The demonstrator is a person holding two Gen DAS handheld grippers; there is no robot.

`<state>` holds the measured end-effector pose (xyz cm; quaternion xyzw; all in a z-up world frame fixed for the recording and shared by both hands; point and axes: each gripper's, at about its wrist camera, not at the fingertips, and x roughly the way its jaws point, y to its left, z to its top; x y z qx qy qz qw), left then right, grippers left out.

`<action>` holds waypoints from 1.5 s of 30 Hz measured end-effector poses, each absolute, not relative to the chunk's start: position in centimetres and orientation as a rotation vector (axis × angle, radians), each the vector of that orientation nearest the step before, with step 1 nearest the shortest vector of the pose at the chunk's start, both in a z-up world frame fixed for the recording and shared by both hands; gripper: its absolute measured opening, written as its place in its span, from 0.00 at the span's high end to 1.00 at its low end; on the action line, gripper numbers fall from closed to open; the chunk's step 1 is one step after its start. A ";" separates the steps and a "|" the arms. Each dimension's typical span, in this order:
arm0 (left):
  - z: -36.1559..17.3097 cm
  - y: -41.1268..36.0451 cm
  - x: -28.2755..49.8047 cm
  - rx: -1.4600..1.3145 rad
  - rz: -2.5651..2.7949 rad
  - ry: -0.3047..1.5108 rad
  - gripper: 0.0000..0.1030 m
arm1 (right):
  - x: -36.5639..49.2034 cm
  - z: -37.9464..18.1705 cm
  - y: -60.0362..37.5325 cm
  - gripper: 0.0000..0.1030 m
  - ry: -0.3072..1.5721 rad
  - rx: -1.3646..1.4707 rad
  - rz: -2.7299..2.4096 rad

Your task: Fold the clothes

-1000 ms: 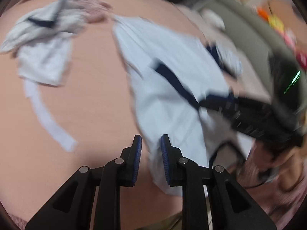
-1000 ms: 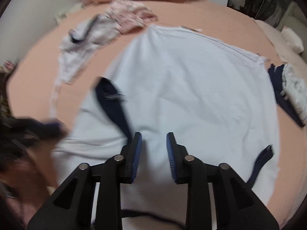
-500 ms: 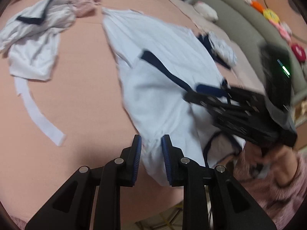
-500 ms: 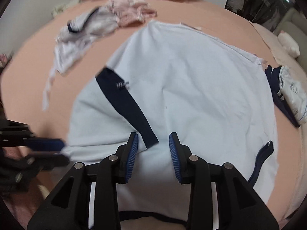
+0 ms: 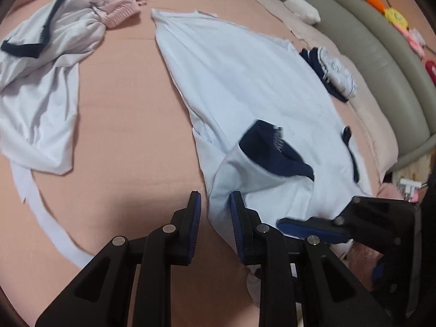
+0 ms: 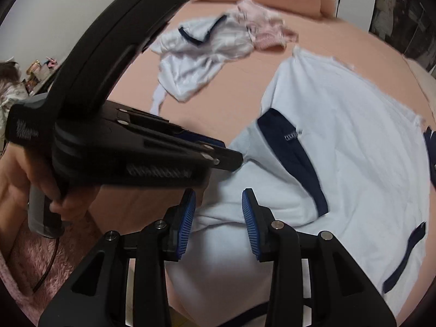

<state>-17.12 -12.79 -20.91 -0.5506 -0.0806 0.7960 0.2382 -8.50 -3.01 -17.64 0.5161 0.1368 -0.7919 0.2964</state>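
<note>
The white shirt (image 6: 354,141) carries a small unreadable mark on its navy sleeve cuff (image 6: 294,147).

black plastic left tool (image 5: 215,207) and right tool (image 6: 218,204) with ribbed blue pads, silver screws at the joints; fuzzy pink sleeve (image 6: 24,261), thin dark cable alongside.

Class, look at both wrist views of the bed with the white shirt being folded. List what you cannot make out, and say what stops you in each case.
- Near hem of the white shirt: right wrist view, hidden behind the right claw.
- Whether the left claw pinches the sleeve: its tips merge with cloth in the right wrist view.
- Small dark-and-white garment: left wrist view, bunched up, type unclear.
- Bright items beyond the grey bed rail: too small, cut by the edge.
</note>
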 end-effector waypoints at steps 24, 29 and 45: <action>-18.4 -15.0 -13.2 -1.427 2.294 -0.246 0.75 | -9.0 -15.4 -0.1 0.66 0.329 1.376 -2.151; -20.3 -14.1 -14.8 -1.528 2.300 -0.141 0.76 | -11.6 -18.5 -0.9 0.66 0.398 1.486 -2.170; -18.5 -14.2 -12.9 -1.518 2.312 -0.258 0.76 | -15.0 -18.2 -1.3 0.66 0.461 1.444 -2.266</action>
